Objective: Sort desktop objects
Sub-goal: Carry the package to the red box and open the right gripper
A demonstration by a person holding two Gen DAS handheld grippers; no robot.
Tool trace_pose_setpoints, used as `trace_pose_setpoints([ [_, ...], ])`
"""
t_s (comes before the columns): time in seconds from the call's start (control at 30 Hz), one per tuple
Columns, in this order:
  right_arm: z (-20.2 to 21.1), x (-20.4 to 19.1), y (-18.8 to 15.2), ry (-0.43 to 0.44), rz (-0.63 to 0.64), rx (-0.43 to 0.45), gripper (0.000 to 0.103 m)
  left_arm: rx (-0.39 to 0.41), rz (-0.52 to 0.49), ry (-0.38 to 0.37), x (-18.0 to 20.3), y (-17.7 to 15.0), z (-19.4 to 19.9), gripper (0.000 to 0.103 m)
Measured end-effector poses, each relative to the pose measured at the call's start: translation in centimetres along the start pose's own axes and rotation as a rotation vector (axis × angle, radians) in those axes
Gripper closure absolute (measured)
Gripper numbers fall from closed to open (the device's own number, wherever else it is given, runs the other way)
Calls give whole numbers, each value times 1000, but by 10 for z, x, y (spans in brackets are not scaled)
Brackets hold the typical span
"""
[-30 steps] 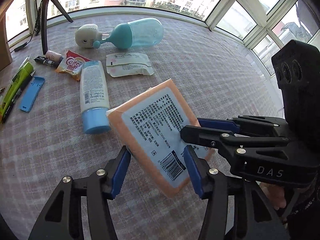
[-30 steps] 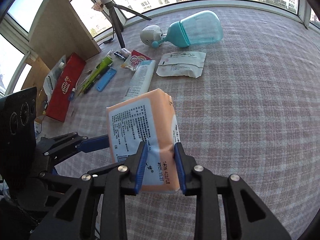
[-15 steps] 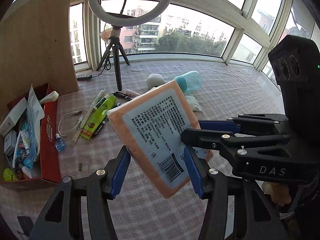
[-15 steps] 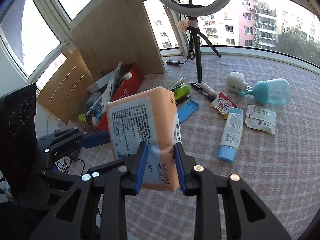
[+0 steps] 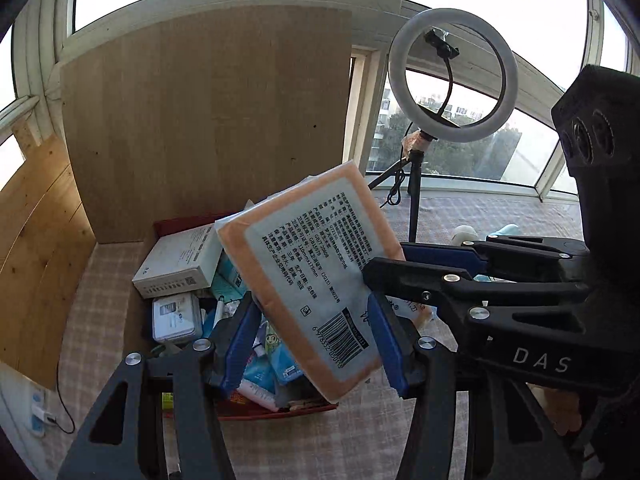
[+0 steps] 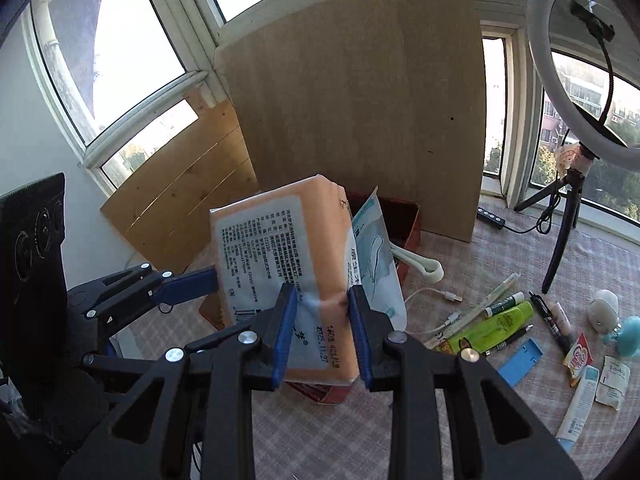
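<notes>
orange tissue pack (image 5: 308, 268) clamped by our left gripper (image 5: 312, 344) and right gripper (image 6: 320, 328), over the crowded red box (image 5: 280, 410), wooden board (image 5: 208, 120) behind, ring light (image 5: 452, 74) right

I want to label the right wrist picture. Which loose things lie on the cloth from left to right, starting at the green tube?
green tube → blue flat piece → coffee creamer sachet → white paper packet → teal bottle
</notes>
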State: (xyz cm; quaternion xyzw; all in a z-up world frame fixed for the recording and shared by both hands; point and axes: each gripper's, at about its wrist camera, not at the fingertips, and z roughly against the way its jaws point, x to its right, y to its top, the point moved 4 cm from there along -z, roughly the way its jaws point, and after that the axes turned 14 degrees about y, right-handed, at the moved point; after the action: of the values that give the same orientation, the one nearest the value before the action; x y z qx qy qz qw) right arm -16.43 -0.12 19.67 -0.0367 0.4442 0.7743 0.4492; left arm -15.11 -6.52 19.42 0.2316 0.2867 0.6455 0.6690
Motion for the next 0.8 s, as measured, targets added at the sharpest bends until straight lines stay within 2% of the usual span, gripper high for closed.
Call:
trace_pose_setpoints([
  [0.2,-43,2,27,-13,4,-23,75,-20,14,3,-29,16,-34,51],
  [0.27,-54,8,35,-31,-2,-27,75,-27,14,28,-36,20,-49,49],
  [0.3,-55,12,38,-57,-11,-15,67,-35,18,54,-39,21,-56,48],
  [0.4,-58,25,48,-127,-35,18,51,-66,38,102,-48,18,-71,48],
  [0.67,-54,38,42,-164,-29,9,46,-66,59,107,-47,14,-71,48],
  [0.8,-43,37,33,-164,-21,11,38,-49,63,111,-41,16,-58,42],
])
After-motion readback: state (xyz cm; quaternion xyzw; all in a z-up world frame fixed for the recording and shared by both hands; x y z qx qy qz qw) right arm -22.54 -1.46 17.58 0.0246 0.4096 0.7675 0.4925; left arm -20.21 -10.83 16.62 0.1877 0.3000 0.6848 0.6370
